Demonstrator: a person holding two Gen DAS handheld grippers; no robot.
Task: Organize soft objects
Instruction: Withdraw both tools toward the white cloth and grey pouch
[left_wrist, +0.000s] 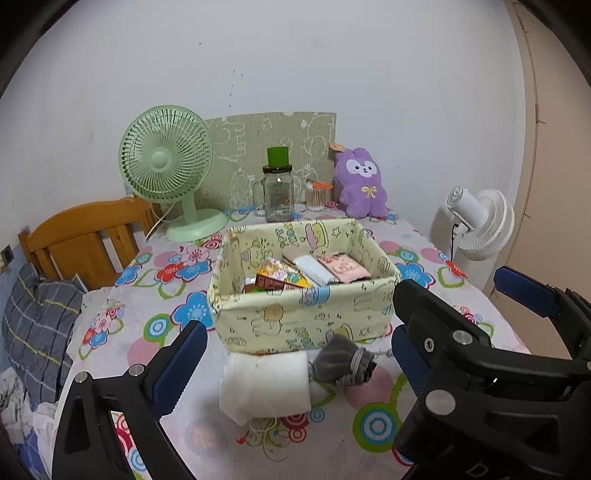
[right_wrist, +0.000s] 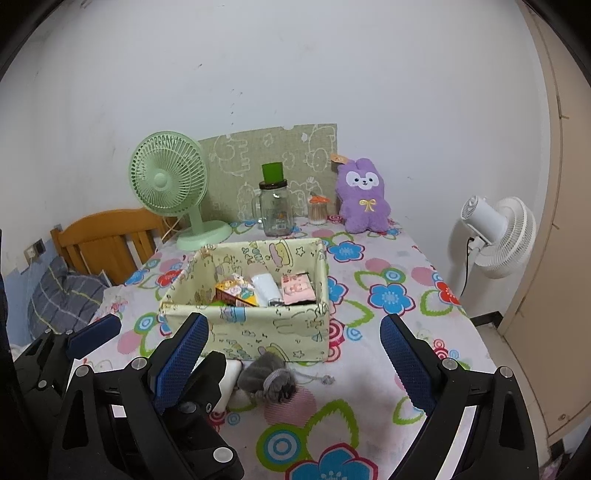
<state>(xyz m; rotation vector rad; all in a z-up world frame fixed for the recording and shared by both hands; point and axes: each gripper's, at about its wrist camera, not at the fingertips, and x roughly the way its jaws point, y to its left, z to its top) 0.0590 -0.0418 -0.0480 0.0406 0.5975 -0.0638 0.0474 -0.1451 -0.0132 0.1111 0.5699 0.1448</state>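
A pale yellow fabric basket (left_wrist: 295, 317) (right_wrist: 258, 332) stands mid-table and holds folded cloths and a colourful packet. In front of it lie a folded white cloth (left_wrist: 264, 386) (right_wrist: 227, 384) and a rolled grey sock (left_wrist: 343, 360) (right_wrist: 269, 376). A purple plush bunny (left_wrist: 360, 182) (right_wrist: 364, 195) leans against the wall at the back. My left gripper (left_wrist: 295, 354) is open and empty, with the white cloth and sock between its fingers. My right gripper (right_wrist: 295, 354) is open and empty, with the sock between its fingers. Each gripper shows in the other's view.
A green desk fan (left_wrist: 166, 173) (right_wrist: 170, 181), a glass jar with a green cup (left_wrist: 277, 192) (right_wrist: 275, 206) and a cotton swab box (left_wrist: 317, 195) stand at the back. A white floor fan (right_wrist: 498, 236) is right of the table. A wooden chair (left_wrist: 85, 240) and pillow are left.
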